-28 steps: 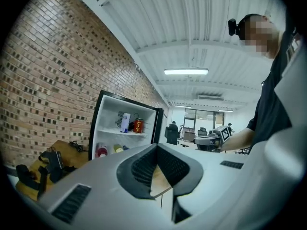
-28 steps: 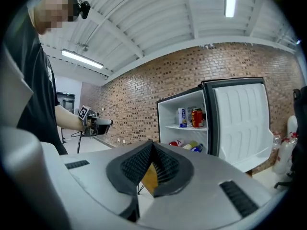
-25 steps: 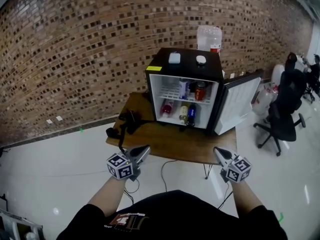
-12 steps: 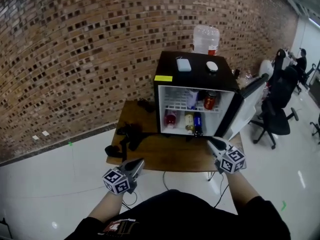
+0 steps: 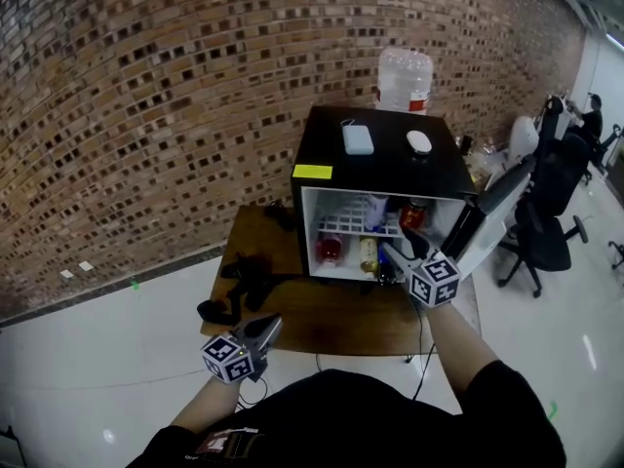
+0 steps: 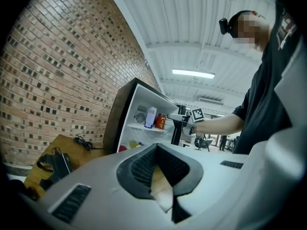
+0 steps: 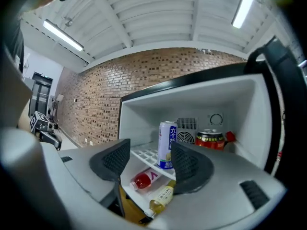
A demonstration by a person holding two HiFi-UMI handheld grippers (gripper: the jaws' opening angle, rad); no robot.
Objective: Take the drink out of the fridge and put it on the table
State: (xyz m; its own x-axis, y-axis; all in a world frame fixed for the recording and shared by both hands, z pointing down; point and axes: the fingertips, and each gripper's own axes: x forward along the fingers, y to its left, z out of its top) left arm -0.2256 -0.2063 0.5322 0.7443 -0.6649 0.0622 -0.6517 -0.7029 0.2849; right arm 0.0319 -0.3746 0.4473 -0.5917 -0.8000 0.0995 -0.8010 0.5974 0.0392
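Observation:
The black mini fridge [image 5: 375, 154] stands open on the wooden table [image 5: 322, 315], its door [image 5: 492, 213] swung out to the right. On the upper shelf are a tall white-and-blue can [image 7: 167, 144] and a red can [image 7: 210, 139]. Below lie a red bottle [image 7: 144, 179] and a yellow bottle [image 7: 163, 198]. My right gripper [image 5: 395, 257] [image 7: 148, 159] is at the fridge mouth. Its jaws have just been opening and stand open with nothing between them. My left gripper [image 5: 263, 330] [image 6: 156, 147] hangs shut and empty by the table's front left edge.
Black cables and a black device [image 5: 244, 286] lie on the table left of the fridge. Two small white items [image 5: 357, 138] rest on the fridge top, with a water jug [image 5: 404, 79] behind. Office chairs [image 5: 551, 213] stand at the right, a brick wall behind.
The right gripper went from the table's front edge up to the fridge opening. The left gripper stayed low near the front edge. The fridge shows closer in the head view.

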